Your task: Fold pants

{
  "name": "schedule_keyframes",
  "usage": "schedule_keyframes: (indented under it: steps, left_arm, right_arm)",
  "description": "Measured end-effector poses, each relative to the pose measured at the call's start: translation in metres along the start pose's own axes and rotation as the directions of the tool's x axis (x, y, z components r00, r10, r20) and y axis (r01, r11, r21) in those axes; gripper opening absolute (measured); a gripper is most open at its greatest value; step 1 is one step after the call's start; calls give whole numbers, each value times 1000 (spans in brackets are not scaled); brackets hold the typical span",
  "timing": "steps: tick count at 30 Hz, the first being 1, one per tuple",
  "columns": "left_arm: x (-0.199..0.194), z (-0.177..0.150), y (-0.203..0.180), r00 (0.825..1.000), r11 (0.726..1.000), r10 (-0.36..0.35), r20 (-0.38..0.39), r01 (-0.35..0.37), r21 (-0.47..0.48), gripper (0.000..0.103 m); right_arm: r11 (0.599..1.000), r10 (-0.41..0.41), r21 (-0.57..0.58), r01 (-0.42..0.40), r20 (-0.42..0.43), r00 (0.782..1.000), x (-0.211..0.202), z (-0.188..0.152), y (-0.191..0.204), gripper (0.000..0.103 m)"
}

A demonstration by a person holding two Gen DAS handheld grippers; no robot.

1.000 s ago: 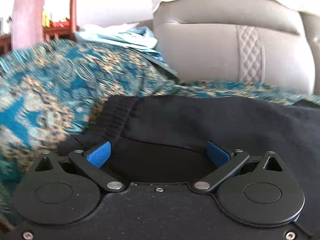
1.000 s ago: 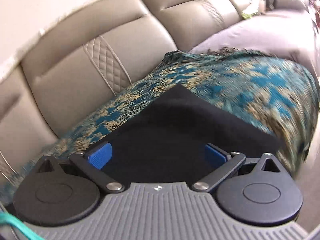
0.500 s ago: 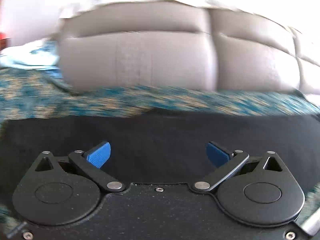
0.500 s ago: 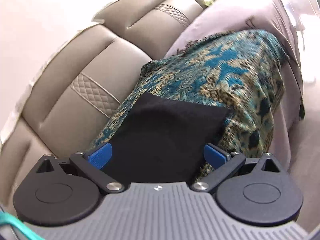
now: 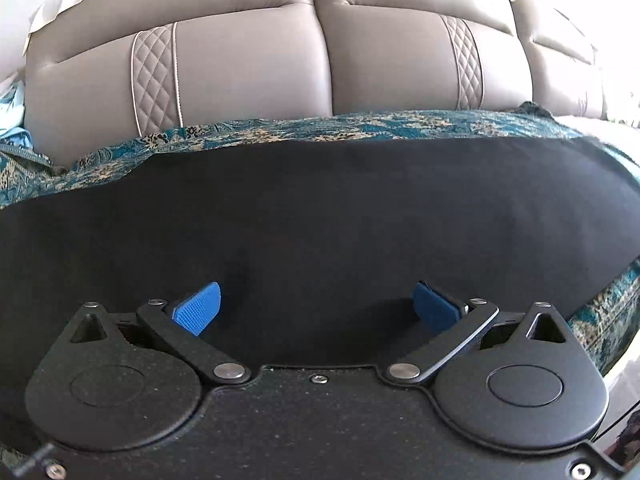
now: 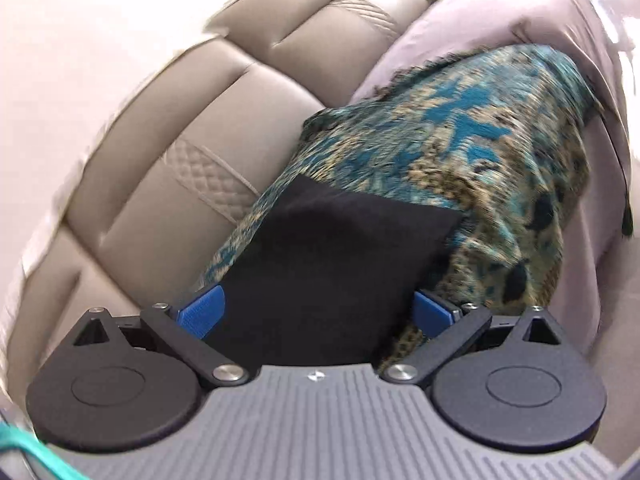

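The black pants (image 5: 320, 216) lie flat on a teal and gold patterned throw (image 5: 360, 126) over a sofa seat. My left gripper (image 5: 316, 306) is open and empty just above the middle of the pants, its blue pads (image 5: 198, 308) wide apart. In the right wrist view the end of the pants (image 6: 332, 264) stretches away between the blue pads (image 6: 202, 314) of my right gripper (image 6: 318, 312), which is open and empty above the cloth.
A grey-beige leather sofa back (image 5: 248, 64) with quilted strips stands behind the pants. The throw (image 6: 480, 152) drapes over the seat's front edge at the right. A lilac cover (image 6: 520, 12) lies beyond it. Light blue cloth (image 5: 12, 120) sits far left.
My left gripper has swung right from the ribbed waistband to the middle of the pants. My right gripper has pulled back, so more of the throw shows. Both stay open.
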State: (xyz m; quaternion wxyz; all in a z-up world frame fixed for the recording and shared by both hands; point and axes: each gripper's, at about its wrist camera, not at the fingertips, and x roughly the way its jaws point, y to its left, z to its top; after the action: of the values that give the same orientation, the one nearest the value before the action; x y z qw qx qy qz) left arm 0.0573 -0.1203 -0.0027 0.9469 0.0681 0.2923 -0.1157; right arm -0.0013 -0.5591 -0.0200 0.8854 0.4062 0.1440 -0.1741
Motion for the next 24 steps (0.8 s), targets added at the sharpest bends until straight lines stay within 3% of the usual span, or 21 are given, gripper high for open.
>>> schedule_keyframes:
  steps: [3,6,9,12,14,17,21,24]
  left_arm:
    - [-1,-2,0,1000,1000,0,10,-1,13,103]
    - [1,-2,2,1000,1000,-9,11,9,11,103]
    - [1,-2,2,1000,1000,-8,16,8,14,103]
    - [1,-2,3,1000,1000,-9,18,9,13,103]
    - [1,-3,3,1000,1000,-9,19,9,12,103]
    - [1,-3,2,1000,1000,-7,22,7,12,103]
    - [0,-5,1,1000,1000,-3,25,3,8,103]
    - [0,-4,1,1000,1000,1,23,-1,2,103]
  right_arm:
    - [995,-50,-88,54,45,998,7,0,15,103]
    - [990,-120,-66,126,85,989,16,10,11,97]
    - [989,-128,-65,136,118,985,19,21,4,90]
    - [985,-149,-73,158,112,982,29,26,-1,68]
    - [981,-166,-81,176,117,979,33,27,1,45]
    - [975,-156,-143,171,115,981,38,23,14,22]
    - [937,-137,-314,153,74,988,52,3,49,11]
    - [891,-56,-450,62,26,998,58,-20,85,9]
